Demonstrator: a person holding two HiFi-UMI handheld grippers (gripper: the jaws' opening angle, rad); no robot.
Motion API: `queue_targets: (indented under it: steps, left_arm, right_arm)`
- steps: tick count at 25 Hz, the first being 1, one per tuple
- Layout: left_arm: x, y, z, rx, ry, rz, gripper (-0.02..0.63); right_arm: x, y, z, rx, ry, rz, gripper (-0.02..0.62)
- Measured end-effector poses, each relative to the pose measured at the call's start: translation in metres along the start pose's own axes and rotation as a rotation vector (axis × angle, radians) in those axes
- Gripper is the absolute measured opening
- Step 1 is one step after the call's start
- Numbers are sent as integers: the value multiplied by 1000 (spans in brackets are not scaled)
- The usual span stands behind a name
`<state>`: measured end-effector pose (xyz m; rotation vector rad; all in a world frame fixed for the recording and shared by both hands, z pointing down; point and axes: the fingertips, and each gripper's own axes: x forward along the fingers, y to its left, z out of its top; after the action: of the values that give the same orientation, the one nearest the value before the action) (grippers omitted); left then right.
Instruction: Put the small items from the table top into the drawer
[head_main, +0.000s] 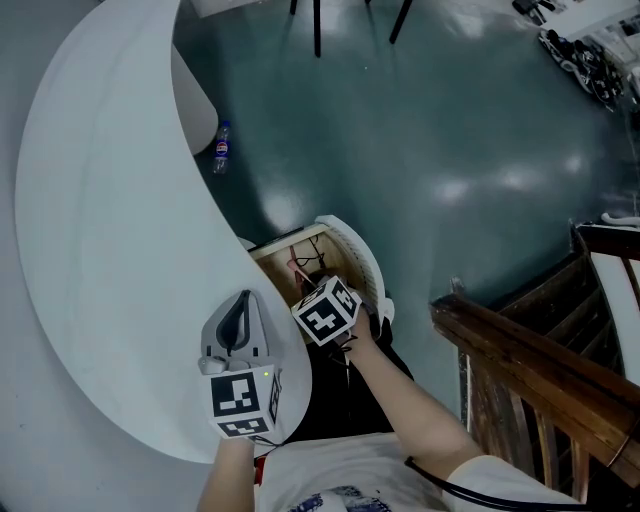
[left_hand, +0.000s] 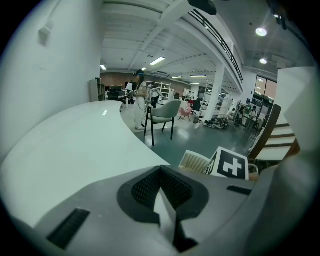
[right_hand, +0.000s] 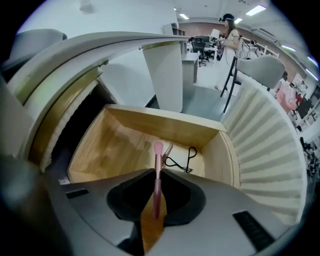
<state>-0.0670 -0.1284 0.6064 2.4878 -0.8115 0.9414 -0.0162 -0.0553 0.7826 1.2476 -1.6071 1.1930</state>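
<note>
My right gripper (head_main: 318, 283) hangs over the open wooden drawer (head_main: 275, 257) under the white table (head_main: 110, 250). It is shut on a pink brush (right_hand: 158, 172), whose head points down into the drawer. In the right gripper view my right gripper (right_hand: 157, 195) has the brush handle pinched between its jaws. On the drawer floor lie another pink item (right_hand: 166, 150) and a black looped tool (right_hand: 181, 160). My left gripper (head_main: 236, 322) rests on the table near its front edge, jaws together with nothing between them. In the left gripper view my left gripper (left_hand: 162, 192) faces bare white table top.
The drawer's white ribbed front (head_main: 358, 255) stands open toward the floor. A plastic bottle (head_main: 221, 146) lies on the green floor by the table's base. A wooden stair rail (head_main: 520, 365) runs at the right. A chair (left_hand: 165, 112) stands beyond the table.
</note>
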Motion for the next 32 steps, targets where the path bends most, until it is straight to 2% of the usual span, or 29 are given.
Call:
queue_targets:
  steps: [5,11,32]
  left_arm:
    - [5,-1,2,2,1,-6,20]
    - [6,0,10,13,-1,-6,19]
    - [12,0,13,6,9,-20,18]
  right_arm:
    - [13,3,-2,22,8,30,60]
    - [25,-1,-8,98,24,51,60]
    - [55,-12,-24,181,71,47,60]
